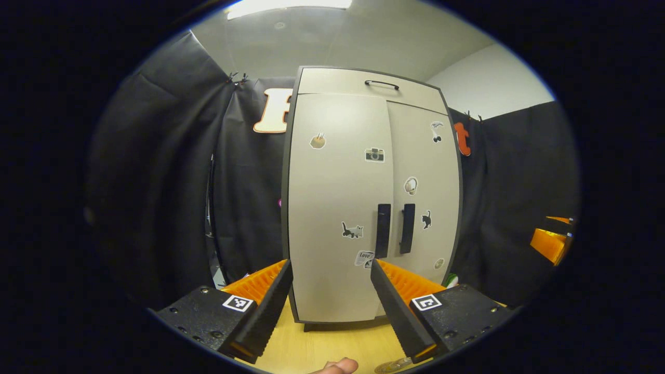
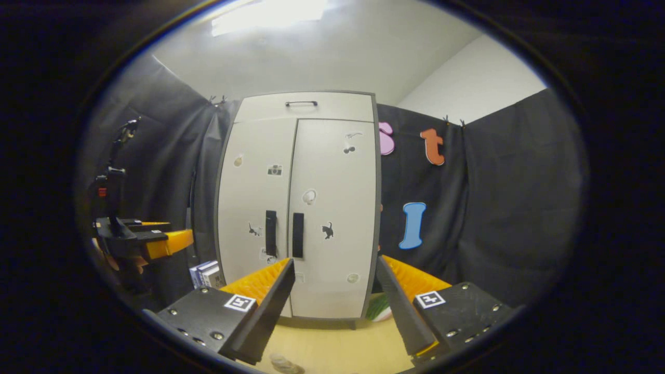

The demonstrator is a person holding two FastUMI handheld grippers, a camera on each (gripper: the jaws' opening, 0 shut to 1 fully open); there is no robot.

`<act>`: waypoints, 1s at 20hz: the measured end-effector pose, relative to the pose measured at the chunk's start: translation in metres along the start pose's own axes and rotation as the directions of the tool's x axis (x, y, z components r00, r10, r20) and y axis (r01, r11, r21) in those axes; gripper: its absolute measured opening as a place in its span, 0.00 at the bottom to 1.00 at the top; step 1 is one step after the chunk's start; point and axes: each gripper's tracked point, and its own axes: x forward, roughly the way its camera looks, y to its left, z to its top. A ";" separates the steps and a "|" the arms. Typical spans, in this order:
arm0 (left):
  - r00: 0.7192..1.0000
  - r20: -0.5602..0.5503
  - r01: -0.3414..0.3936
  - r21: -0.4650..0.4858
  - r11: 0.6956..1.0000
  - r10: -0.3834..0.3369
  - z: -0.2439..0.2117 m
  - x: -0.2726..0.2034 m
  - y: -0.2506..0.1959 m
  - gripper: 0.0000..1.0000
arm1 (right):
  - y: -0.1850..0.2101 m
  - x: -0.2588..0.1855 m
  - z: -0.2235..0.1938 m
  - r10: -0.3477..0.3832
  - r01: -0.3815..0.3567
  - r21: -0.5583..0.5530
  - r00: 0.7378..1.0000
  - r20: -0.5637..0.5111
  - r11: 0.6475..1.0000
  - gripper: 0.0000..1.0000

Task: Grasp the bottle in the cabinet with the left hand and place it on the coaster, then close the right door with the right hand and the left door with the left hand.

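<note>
Upright cabinet (image 1: 337, 208), both doors shut, handles (image 1: 383, 230) vertical, left gripper (image 1: 330, 306) spread

A pale cabinet (image 2: 298, 208) stands on the tabletop (image 2: 337, 350) with both doors closed, dark handles (image 2: 283, 234) side by side at the middle seam. The right gripper (image 2: 332, 306) hovers before it, fingers (image 2: 270, 304) spread wide and holding nothing. The left gripper (image 2: 150, 241) sits off to the left, near the black cloth.
</note>
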 end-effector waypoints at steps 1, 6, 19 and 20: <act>1.000 -0.003 0.002 0.000 1.000 -0.002 0.000 0.001 0.001 0.95 | 0.003 0.002 0.001 0.014 -0.014 0.006 1.000 0.009 1.000 0.96; 1.000 0.008 0.001 0.027 1.000 -0.001 0.000 0.004 0.001 0.94 | 0.007 0.006 0.002 0.019 -0.017 -0.042 0.999 0.044 0.999 0.96; 0.999 -0.025 0.049 0.021 0.999 -0.048 -0.016 0.018 -0.003 0.95 | 0.013 0.025 -0.011 0.011 -0.009 -0.034 0.998 0.059 0.999 0.99; 0.998 -0.021 0.053 0.023 0.998 -0.052 -0.016 0.020 -0.003 0.94 | 0.016 0.032 -0.013 0.007 -0.005 -0.028 0.998 0.055 1.000 0.96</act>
